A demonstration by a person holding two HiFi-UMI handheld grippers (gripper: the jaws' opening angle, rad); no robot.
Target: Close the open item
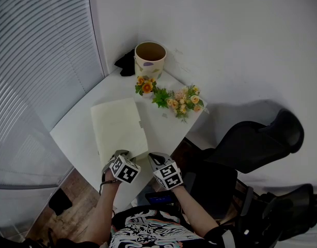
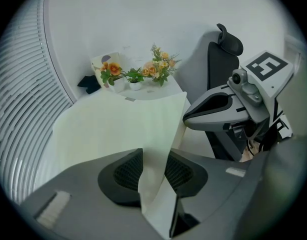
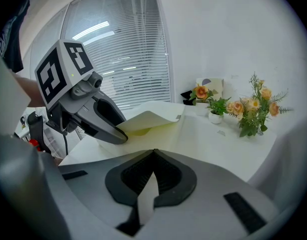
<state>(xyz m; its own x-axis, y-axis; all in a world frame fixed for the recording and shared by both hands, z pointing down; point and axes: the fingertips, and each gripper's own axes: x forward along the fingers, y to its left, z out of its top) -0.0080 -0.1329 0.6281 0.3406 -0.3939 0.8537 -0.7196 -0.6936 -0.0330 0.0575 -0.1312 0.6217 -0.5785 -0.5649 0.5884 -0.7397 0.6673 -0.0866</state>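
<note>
A pale yellow-green folder lies on the white table, near its front corner. My left gripper is shut on the near edge of the folder's top cover, which runs up between its pads. In the right gripper view that cover is lifted a little, showing a yellow inside, with the left gripper holding it. My right gripper is beside it, shut on a pale lower leaf of the folder. It also shows in the left gripper view as the right gripper.
A cream pot and artificial flowers stand at the table's far corner, with a black object behind. A black chair sits to the right. Window blinds run along the left.
</note>
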